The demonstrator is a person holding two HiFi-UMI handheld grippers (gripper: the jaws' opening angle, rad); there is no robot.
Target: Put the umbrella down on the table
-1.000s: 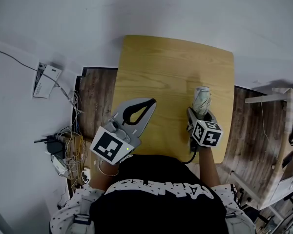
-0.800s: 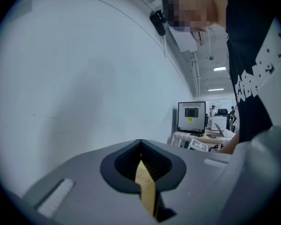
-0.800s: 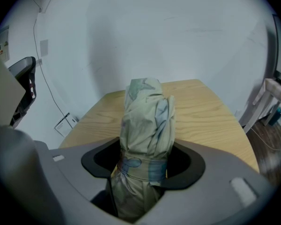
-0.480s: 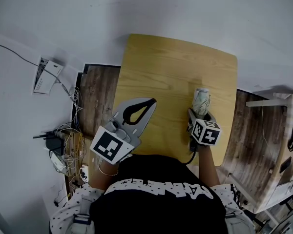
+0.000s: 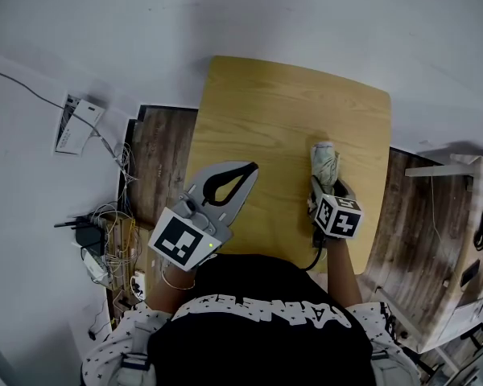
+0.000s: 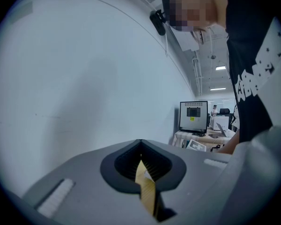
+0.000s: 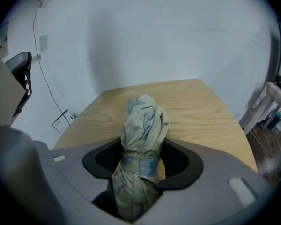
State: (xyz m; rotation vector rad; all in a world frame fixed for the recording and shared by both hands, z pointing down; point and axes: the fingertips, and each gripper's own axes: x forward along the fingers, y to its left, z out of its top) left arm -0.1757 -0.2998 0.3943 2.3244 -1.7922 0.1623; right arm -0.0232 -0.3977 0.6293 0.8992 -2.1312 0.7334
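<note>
Over the right half of the wooden bench point(image 5: 290, 103) we hold the right claw point(image 7: 143, 146), tilted downward, with the folded umbrella point(image 7: 141, 118) between its two jaws. The jaws have just been closing, and now they press on the umbrella from both sides, a little below its fabric strap. The umbrella is pale, with a faded greenish pattern. It points away from us along the jaws, and its far end stands out past the jaw tips above the bench surface. We cannot tell whether this end touches the wood.

The left claw point(image 5: 248, 170) hangs over the near left edge of the bench, well apart from the umbrella. Its jaws are brought together at the tips and nothing is between them; through the narrow slit we see only a strip of the bench.

Beside the bench on the left, on the dark wooden floor point(image 5: 157, 159), lies a bundle of cables point(image 5: 113, 232). The left gripper view also shows a monitor point(image 6: 194, 116) far in the room and part of our black shirt point(image 5: 266, 312).
</note>
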